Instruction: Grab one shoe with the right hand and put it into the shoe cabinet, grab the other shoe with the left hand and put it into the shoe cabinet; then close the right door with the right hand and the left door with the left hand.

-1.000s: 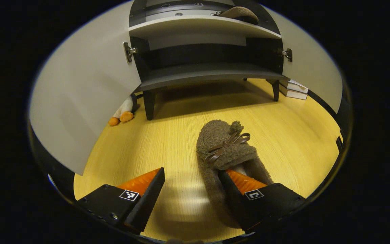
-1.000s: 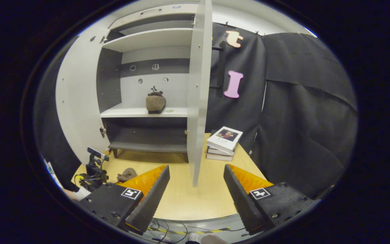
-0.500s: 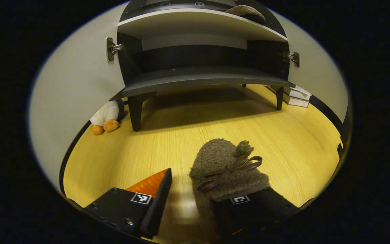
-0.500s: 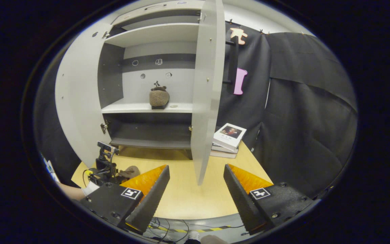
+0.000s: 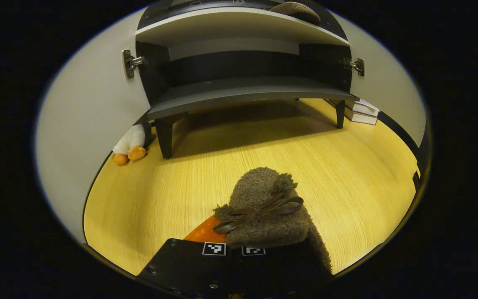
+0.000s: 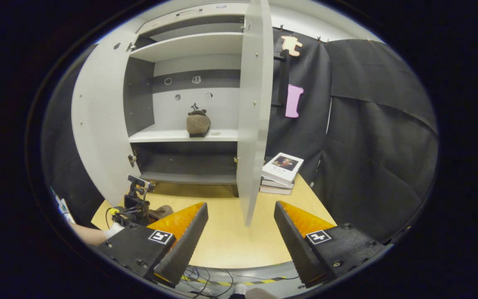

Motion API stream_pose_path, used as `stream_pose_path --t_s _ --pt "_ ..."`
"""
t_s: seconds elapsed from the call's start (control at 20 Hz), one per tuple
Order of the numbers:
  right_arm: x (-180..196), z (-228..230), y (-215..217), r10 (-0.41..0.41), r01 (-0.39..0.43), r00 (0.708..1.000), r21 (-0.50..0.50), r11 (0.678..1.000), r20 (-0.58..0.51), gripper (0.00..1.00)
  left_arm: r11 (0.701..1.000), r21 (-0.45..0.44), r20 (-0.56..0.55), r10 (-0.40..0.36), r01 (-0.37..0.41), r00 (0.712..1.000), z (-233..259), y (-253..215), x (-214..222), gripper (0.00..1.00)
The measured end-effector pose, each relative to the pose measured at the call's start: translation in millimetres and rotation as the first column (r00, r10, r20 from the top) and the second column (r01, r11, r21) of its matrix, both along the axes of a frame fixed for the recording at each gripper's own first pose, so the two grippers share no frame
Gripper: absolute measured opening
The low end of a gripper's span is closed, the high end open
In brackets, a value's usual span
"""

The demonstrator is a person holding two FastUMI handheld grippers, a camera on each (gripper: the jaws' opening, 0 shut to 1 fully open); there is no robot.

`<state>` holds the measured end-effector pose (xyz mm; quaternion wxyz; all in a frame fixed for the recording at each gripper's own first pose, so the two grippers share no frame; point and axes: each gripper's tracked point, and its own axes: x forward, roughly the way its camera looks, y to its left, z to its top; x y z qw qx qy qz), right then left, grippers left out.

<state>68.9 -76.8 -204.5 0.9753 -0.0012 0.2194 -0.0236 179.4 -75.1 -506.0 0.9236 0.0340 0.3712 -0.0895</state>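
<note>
Your left gripper (image 5: 234,248) is clamped on the near collar of the fuzzy brown slipper with a ribbon bow (image 5: 264,207), low over the yellow wooden surface (image 5: 172,182). That soft fabric may slip as you lift toward the grey shoe cabinet (image 5: 239,89). Your right gripper (image 6: 241,226) hangs wide open and empty, near the right door (image 6: 252,116).

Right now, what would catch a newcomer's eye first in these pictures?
The fuzzy brown slipper with a bow, low in the left gripper view, clamped in the left gripper over the yellow wooden floor. Next, its mate on the open shoe cabinet's pale shelf, seen beyond the open right gripper.
</note>
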Motion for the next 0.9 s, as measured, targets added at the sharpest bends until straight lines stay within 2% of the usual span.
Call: stream_pose_path --t_s 0.2,0.5,0.75,0.9 --pt "0 12 0 0.018 -0.019 0.999 0.021 1.0 0.04 1.0 0.999 -0.008 0.042 0.034 -0.034 0.999 50 5 -17 0.1" --pt "8 28 8 0.069 -0.075 0.992 0.056 0.996 0.104 1.0 0.996 -0.03 0.132 0.087 -0.084 0.988 155 18 -51 0.1" --pt "21 39 23 0.12 -0.133 0.981 0.075 0.988 0.153 1.0 0.994 -0.022 0.259 0.111 -0.109 0.959 257 35 -65 0.1" --pt "28 44 30 0.141 -0.158 0.975 0.086 0.984 0.172 1.0 0.989 -0.037 0.332 0.145 -0.141 0.932 314 45 -52 0.09"
